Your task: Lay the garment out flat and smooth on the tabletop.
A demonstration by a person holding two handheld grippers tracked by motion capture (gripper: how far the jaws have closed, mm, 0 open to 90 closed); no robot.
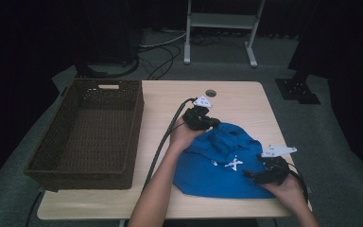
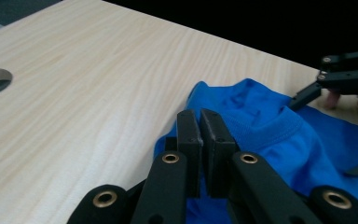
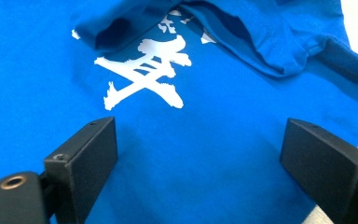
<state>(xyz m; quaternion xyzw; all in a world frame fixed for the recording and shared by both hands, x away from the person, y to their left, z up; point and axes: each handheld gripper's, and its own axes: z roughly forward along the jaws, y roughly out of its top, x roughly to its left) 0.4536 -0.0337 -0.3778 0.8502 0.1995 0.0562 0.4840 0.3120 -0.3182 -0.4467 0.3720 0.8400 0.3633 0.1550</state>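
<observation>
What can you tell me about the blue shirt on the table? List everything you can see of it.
The shirt is bright blue knit cloth with a white brush-style print and a ribbed collar. It lies crumpled, partly folded over itself, on the right half of the wooden table. The left gripper is shut on its far edge; the right gripper is open over its near side.

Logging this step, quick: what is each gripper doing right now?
Left gripper: shut on the blue shirt, pinching a fold of it.
Right gripper: open above the shirt, holding nothing.
</observation>
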